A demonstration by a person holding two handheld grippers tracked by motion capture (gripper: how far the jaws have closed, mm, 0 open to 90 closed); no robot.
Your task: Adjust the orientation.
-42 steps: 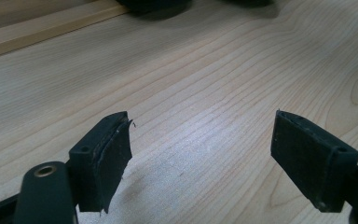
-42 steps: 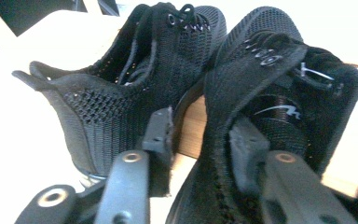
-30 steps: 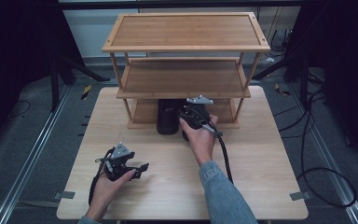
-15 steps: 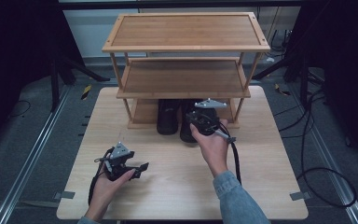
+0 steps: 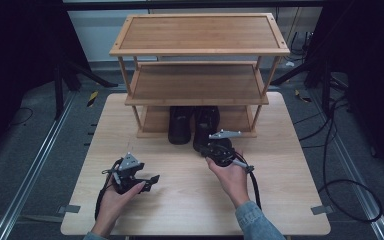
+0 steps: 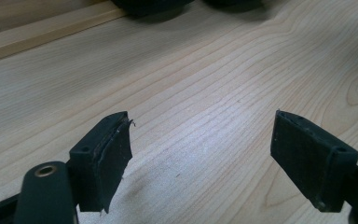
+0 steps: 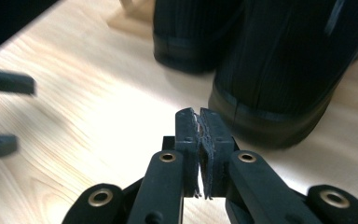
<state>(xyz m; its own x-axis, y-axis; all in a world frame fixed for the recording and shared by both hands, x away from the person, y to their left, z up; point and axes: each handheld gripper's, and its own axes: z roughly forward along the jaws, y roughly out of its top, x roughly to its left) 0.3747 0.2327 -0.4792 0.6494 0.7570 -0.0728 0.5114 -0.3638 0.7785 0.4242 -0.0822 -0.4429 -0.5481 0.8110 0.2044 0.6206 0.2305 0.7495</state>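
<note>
Your right tongs are sitting clenched with nothing between them, having just been closing, right beside the heel of the right black shoe on the desk under the wooden rack. Your left tongs are resting released on bare wood.

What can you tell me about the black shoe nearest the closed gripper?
The black shoe looks dark and matte, with fine ribbed fabric on its upper and a smoother, thicker sole band round the bottom. It stands upright on the wooden table, its far end tucked under the shelf rack's lowest shelf, its near end poking out. A second black shoe stands close on its left. The right gripper, jaws shut and empty, sits just before it, not touching.
</note>
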